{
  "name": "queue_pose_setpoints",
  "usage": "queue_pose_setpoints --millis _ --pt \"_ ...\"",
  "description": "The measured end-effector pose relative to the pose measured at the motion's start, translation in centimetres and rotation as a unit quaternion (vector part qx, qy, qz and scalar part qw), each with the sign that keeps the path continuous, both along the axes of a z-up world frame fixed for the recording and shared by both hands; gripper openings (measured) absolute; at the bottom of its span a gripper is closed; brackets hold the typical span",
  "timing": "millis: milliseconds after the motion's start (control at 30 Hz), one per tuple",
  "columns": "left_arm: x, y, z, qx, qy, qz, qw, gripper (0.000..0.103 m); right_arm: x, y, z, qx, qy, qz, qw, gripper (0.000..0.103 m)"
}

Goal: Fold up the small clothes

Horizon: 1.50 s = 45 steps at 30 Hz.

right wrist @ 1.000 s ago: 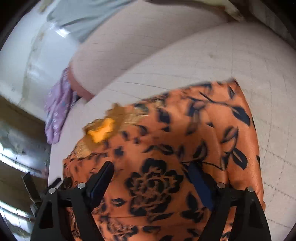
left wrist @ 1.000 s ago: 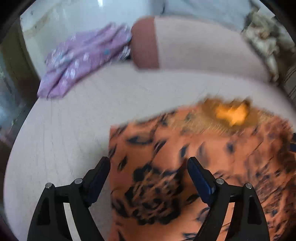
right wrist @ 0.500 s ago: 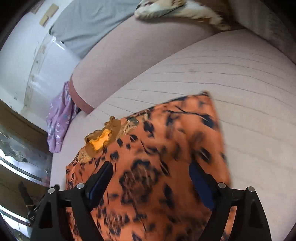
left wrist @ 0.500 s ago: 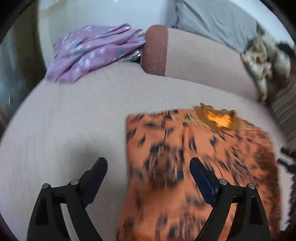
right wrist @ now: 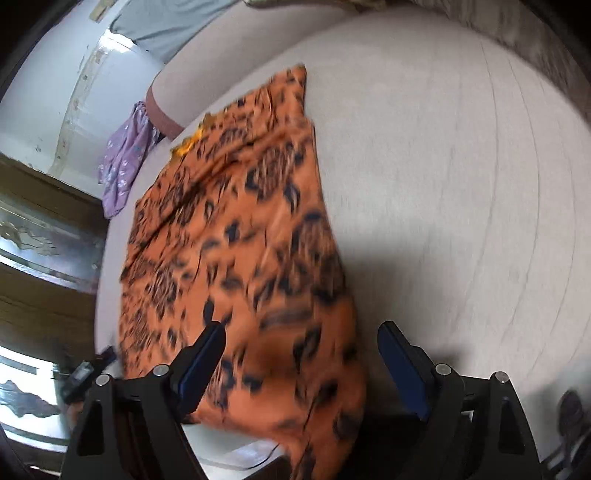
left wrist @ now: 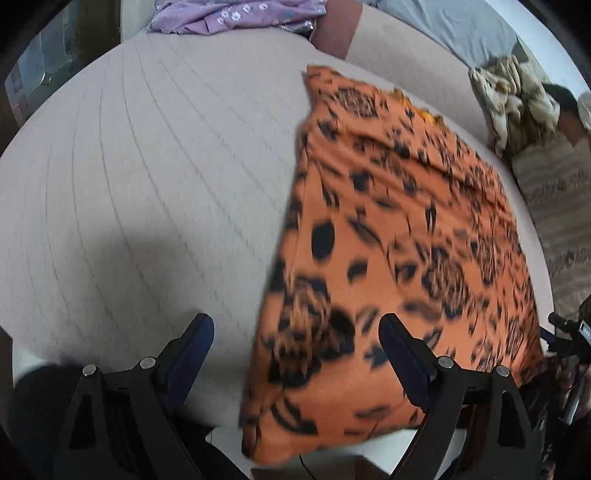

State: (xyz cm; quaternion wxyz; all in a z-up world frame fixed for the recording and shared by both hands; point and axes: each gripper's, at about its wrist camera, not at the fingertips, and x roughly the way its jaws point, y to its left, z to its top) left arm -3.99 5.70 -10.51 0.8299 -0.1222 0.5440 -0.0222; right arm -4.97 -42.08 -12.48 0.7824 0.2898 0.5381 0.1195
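Left gripper (left wrist: 295,345): fingers spread wide with nothing clamped; the garment's near left edge shows in the gap, below the fingers.
Right gripper (right wrist: 301,354): fingers likewise wide apart and gripping nothing; the garment's near right corner fills most of the gap.
Orange garment (left wrist: 399,258): black floral print, lying flat on the pale cushion as a long, roughly rectangular fold that runs from the near rim toward the backrest.
Near edge: the garment's lower hem hangs slightly over the cushion's front rim in both views.
Side edges: the left side reads straight; the right side bows outward a little in the right wrist view.
Far edge: a yellow-orange trim peeks out at the top of the fold.
Cushion (left wrist: 140,192): broad bare stretch left of the garment, and another to its right in the right wrist view.
Backrest (right wrist: 221,55): pale, with a brown end panel, behind the garment's far corner.
Purple floral cloth (left wrist: 236,14): heaped at the far left, well apart from the orange garment.
Crumpled beige fabric (left wrist: 513,96): far right, near the backrest.
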Motion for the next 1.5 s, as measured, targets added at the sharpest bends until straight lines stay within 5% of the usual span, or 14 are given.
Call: queue_pose_setpoints --millis 233,433,533,600,667,733,800,867,900,933,1033,1200,1333,1500 --pt "-1.3 -1.0 0.0 0.013 0.000 -0.009 0.9999 0.087 -2.6 1.3 -1.7 0.031 0.008 0.030 0.999 0.087" --pt "-2.8 -0.8 -1.0 0.001 0.011 0.003 0.9999 0.085 -3.8 1.7 -1.6 0.020 0.005 0.042 0.999 0.069" --pt "-3.0 -1.3 -0.9 0.050 0.014 0.007 0.9986 0.041 -3.8 1.8 -1.7 0.011 0.013 0.047 0.999 0.056" --pt "-3.1 -1.0 -0.8 0.026 0.016 -0.001 0.9995 0.005 -3.8 2.1 -1.9 -0.011 0.022 0.056 0.998 0.033" --pt "-3.5 -0.7 0.1 0.006 0.011 0.006 0.9999 0.005 -3.9 2.3 -1.8 -0.029 0.028 0.065 0.997 0.013" --pt "-4.3 -0.7 3.2 -0.007 -0.031 0.010 0.9995 0.005 -4.5 2.2 -0.4 -0.034 0.013 0.061 0.997 0.009" --pt "-4.5 -0.6 4.7 -0.009 -0.047 0.011 0.9988 0.006 -5.4 1.9 2.1 -0.026 -0.018 0.057 0.998 0.009" --pt "-3.6 -0.4 2.8 -0.009 0.001 0.010 0.9999 0.017 -5.7 1.1 2.9 -0.043 -0.019 0.046 0.998 0.020" --pt "-3.1 -0.4 1.4 0.005 0.034 0.009 0.9994 0.026 -5.4 0.8 2.1 -0.066 -0.002 0.046 0.997 0.061" --pt "-2.5 -0.3 -0.1 0.029 0.071 0.010 0.9970 0.026 -5.0 0.6 1.0 -0.077 0.025 0.050 0.995 0.083" --pt "-2.5 1.2 -0.1 0.001 0.065 0.035 0.9973 0.027 -4.2 -1.5 0.7 -0.073 0.034 0.007 0.997 0.085" --pt "2.7 2.1 3.4 0.007 -0.019 0.037 0.9991 0.061 1.1 -4.3 5.2 -0.031 -0.053 -0.053 0.997 0.085" --pt "12.3 2.4 4.1 -0.016 -0.083 0.014 0.9963 0.061 11.0 -4.0 6.3 0.009 -0.116 -0.064 0.991 0.085" --pt "25.3 2.0 2.8 -0.016 -0.077 -0.011 0.9968 0.061 23.0 -2.2 2.9 0.004 -0.075 -0.067 0.995 0.085"
